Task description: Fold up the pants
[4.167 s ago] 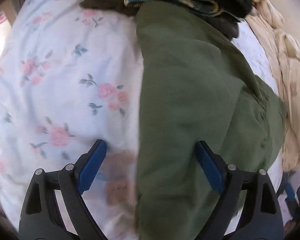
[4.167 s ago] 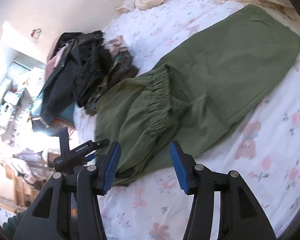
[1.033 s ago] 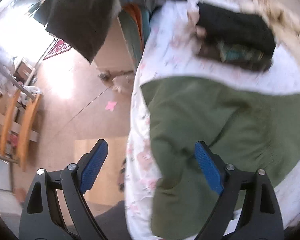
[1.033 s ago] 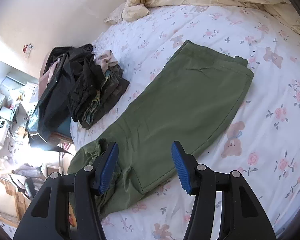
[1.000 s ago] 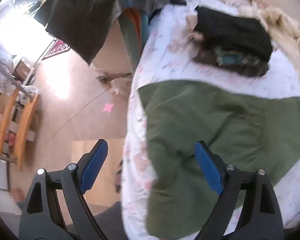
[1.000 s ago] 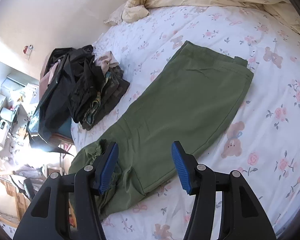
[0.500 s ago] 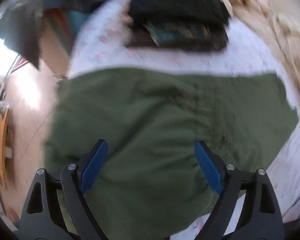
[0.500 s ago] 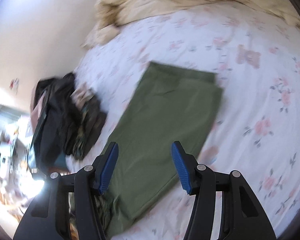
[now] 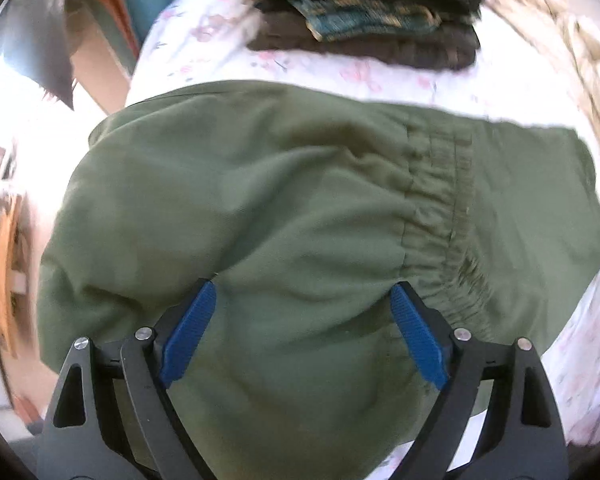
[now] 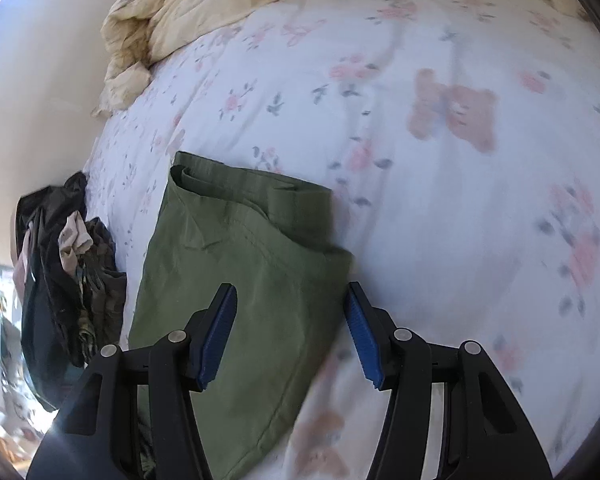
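Left wrist view, nearest first: left gripper at the bottom of the frame, blue pads spread wide, pinching nothing; directly under and ahead of it, filling the centre of the frame, green pants spread over the floral bedsheet; gathered elastic waistband running down the right of centre, ending just beside the right-hand pad; whether the pads touch the cloth cannot be told; farther, along the top of the frame, a stack of dark folded clothes, apart from the pants with a strip of sheet between; blurred floor and furniture at the far left edge.

Right wrist view, nearest first: right gripper at the bottom centre, pads likewise apart and empty; between and to the left of them, the leg end of the pants, reaching from the lower left up to mid-frame, hems at the far end; right-hand pad over bare sheet just past the pants' edge; at the left edge, a dark clothes pile beside the pants; farthest, across the top, a crumpled cream comforter.
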Tool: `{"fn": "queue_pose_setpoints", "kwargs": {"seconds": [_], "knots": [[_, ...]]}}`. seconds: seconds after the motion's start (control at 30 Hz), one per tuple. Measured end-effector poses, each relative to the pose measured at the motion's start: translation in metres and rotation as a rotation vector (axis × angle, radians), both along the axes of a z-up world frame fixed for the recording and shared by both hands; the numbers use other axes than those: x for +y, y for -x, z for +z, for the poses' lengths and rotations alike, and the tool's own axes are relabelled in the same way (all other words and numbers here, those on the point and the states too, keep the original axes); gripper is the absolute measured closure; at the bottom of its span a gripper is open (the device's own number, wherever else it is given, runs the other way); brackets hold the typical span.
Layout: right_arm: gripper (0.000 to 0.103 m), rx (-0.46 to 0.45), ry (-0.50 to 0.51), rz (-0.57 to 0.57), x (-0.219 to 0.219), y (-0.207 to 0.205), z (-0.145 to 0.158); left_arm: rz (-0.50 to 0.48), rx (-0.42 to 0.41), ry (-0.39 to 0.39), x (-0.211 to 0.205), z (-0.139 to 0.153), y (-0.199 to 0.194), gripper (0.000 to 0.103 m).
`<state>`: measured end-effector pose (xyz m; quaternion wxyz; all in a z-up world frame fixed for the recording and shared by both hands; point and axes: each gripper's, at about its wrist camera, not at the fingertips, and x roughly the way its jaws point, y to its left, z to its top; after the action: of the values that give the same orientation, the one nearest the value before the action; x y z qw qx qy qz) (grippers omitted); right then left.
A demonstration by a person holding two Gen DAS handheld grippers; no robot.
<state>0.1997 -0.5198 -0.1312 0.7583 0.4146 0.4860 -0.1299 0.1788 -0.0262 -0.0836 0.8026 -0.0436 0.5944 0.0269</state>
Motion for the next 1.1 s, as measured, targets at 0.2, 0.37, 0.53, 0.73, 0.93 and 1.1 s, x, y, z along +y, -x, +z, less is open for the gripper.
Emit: {"fn": "queue_pose_setpoints", "kwargs": {"seconds": [0.2,0.37,0.53,0.73,0.93,1.1], "knots": [[0.047,-0.039,0.110,0.059,0.001,-0.020,-0.006,0.118,-0.098,0.048,0.021,0.028,-0.008,0.016],[0.085,-0.030,0.280,0.163,0.016,-0.037,0.000,0.135,-0.133,0.072,0.025,0.036,-0.015,0.016],[0.097,-0.128,0.398,0.263,0.038,-0.037,0.029,0.143,-0.110,0.129,0.024,0.037,-0.019,0.016],[0.097,-0.363,0.576,0.574,0.125,-0.033,0.098,0.148,-0.163,0.169,0.027,0.057,-0.018,0.016],[0.097,-0.496,0.639,1.042,0.271,-0.002,0.120,0.180,-0.172,0.192,0.039,0.065,-0.015,0.016],[0.097,-0.372,0.726,1.357,0.379,0.049,0.050,0.204,-0.164,0.223,0.047,0.065,-0.013,0.016]]}}
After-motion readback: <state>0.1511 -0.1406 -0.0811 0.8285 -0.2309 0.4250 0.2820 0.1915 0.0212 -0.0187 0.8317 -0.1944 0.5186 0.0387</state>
